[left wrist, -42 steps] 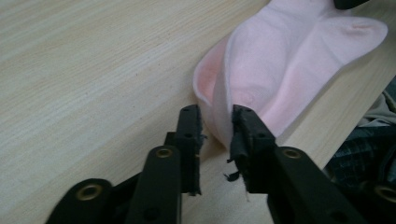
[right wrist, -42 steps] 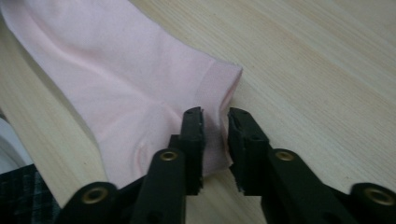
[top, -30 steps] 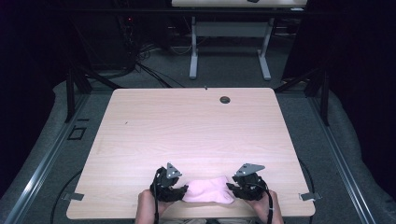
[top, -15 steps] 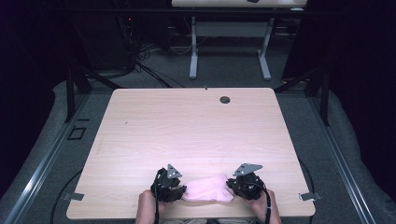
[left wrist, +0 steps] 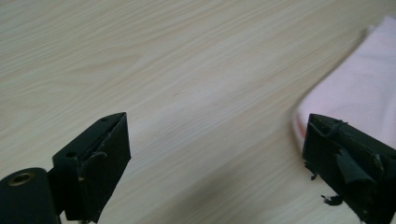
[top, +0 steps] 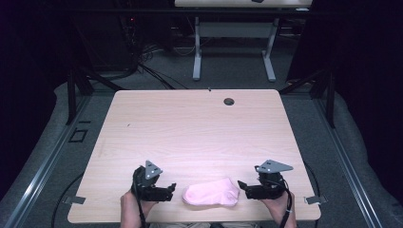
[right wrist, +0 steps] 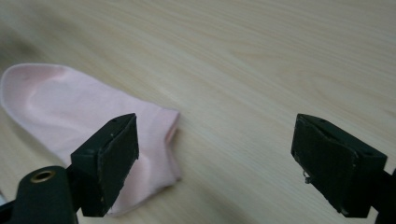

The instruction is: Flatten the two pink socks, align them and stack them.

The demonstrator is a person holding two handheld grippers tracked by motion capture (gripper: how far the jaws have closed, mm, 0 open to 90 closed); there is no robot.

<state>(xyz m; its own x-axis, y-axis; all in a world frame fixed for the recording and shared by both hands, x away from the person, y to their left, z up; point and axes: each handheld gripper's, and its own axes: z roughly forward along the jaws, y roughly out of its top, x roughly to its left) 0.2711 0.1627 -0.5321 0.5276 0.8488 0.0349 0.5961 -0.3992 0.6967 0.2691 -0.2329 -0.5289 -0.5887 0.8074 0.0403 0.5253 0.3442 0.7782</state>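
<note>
A pink sock (top: pixel 211 193) lies flat near the worktop's (top: pixel 190 128) front edge between the left tongs (top: pixel 172 188) and right tongs (top: pixel 241 185), both spread wide and empty; it looks soft, light and floppy, so pinch its ends.

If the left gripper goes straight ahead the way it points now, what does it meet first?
Probably the pink sock. In the high view the left gripper points at it across a short strip of bare table, jaws open. Height is unclear.
</note>
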